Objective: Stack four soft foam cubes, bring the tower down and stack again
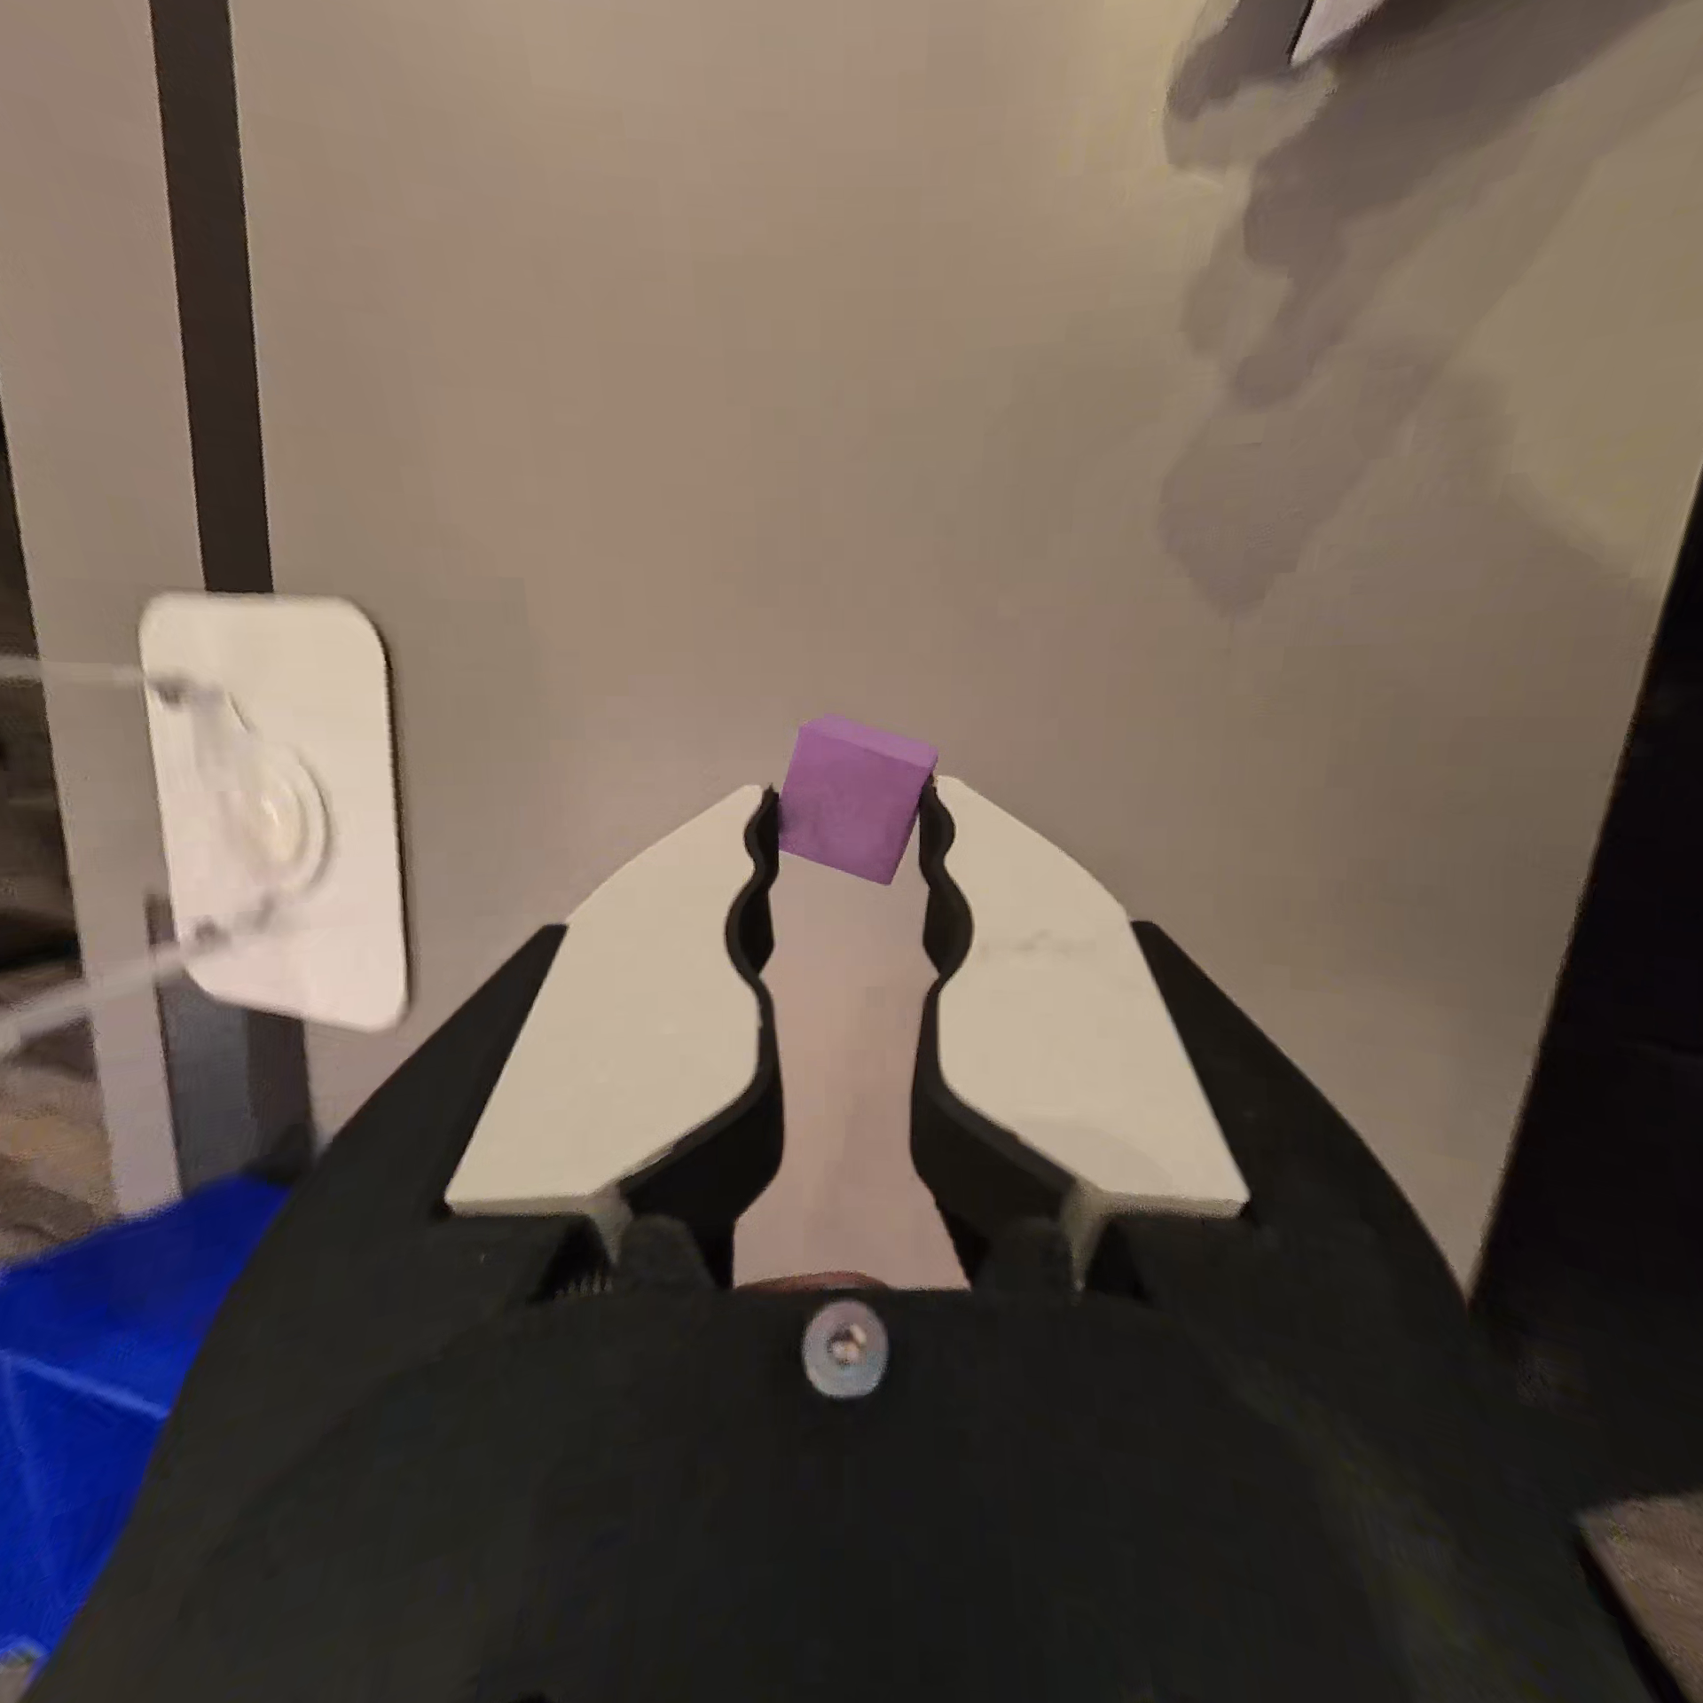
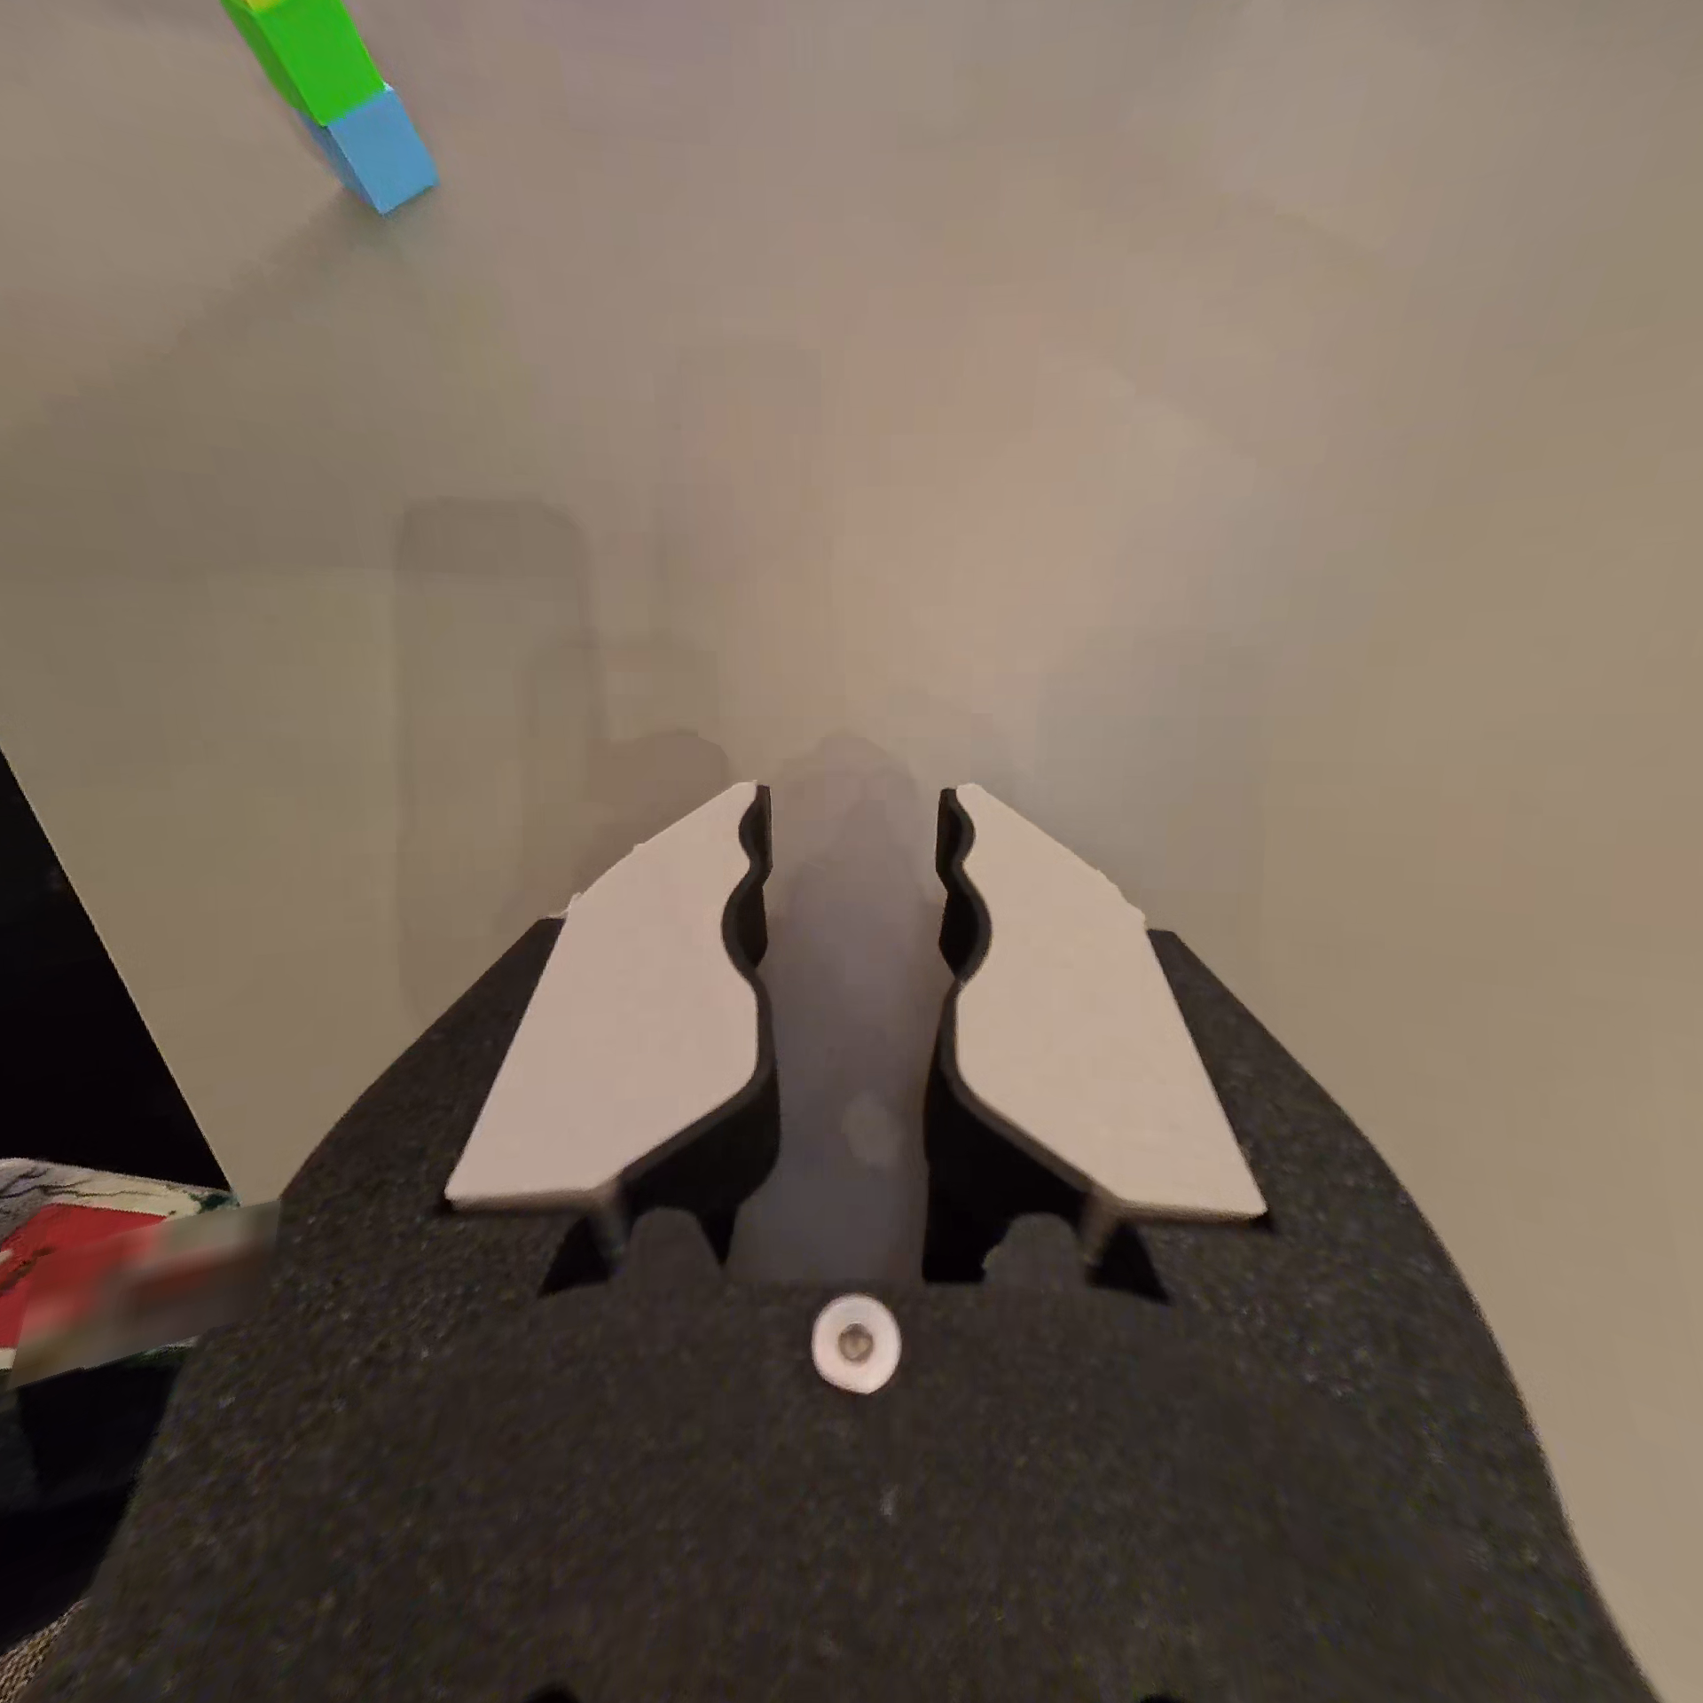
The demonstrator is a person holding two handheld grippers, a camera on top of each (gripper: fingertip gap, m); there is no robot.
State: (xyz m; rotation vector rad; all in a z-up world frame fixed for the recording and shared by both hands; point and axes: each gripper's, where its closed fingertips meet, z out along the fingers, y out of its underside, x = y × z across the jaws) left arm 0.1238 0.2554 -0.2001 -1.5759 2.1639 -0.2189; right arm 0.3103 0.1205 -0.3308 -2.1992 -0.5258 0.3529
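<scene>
Between the tips of the left claw (image 1: 852,802) a purple foam cube (image 1: 852,800) is squeezed, tilted, above the counter (image 1: 829,369). Nothing is held by the wide-open right claw (image 2: 854,811). Far off, green (image 2: 313,55) and blue (image 2: 382,157) cubes are stacked.

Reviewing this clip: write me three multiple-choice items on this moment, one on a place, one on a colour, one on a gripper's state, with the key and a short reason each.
1. Where does the blue cube sit in the right wrist view?
A. Upper left, directly under a green cube
B. Between the right gripper's fingers
C. Lower right corner

2. What colour is the cube at the left gripper's fingertips?
A. Red
B. Purple
C. Yellow

3. How are the right gripper's jaws?
A. Clamped on a cube
B. Fully shut
C. Apart, nothing between them

Key: 1 A, the blue and green cubes are stacked at the upper left; 2 B, the purple cube is pressed between both pads; 3 C, only bare table shows between the fingers.
</scene>
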